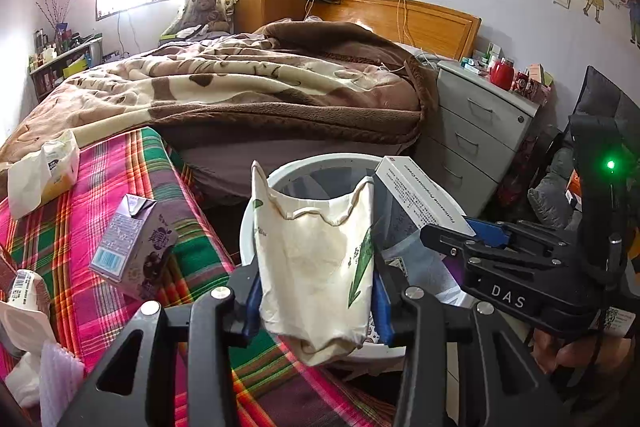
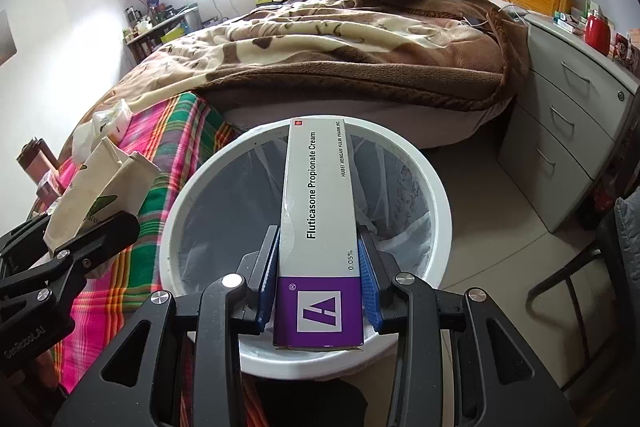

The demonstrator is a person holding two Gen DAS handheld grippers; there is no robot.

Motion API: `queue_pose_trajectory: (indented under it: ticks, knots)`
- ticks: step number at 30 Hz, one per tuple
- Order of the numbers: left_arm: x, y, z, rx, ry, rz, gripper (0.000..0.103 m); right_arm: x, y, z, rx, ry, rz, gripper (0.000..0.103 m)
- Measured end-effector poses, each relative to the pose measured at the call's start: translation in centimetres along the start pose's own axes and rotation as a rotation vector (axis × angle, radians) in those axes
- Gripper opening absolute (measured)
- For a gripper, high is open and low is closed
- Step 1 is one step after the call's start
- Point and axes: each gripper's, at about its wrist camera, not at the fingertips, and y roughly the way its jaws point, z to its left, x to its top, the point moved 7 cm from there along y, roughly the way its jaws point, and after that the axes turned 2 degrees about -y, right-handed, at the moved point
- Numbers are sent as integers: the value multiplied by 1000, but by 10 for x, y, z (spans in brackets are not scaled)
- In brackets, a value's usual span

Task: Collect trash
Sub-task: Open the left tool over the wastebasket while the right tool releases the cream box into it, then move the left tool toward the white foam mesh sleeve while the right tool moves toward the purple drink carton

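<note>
Over one bin (image 2: 438, 211), two grippers, two items.

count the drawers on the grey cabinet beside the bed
3, stacked on the grey cabinet right of the bed: top drawer, middle drawer, bottom drawer. None seems hidden, though the cabinet's foot is partly cut off.

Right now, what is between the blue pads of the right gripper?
The cream box, pressed by both pads of the right gripper above the white bin. The right wrist view shows it.
</note>
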Motion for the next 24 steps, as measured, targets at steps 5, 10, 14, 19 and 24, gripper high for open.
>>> queue_pose_trajectory:
  ticks: [5, 10, 14, 19, 24]
  knots:
    - [2, 10, -4, 0, 8, 11, 58, 0, 8, -7, -21, 3, 20, 37]
    - [3, 11, -6, -13, 3, 12, 69, -2, 10, -12, -44, 5, 33, 38]
    - [2, 8, -5, -10, 1, 8, 74, -3, 10, -14, -56, 4, 38, 43]
    - [2, -2, 1, -4, -13, -5, 75, -2, 7, -10, -49, -1, 29, 59]
    - [-2, -15, 12, 10, -25, -17, 75, -1, 3, -5, -41, 0, 19, 59]
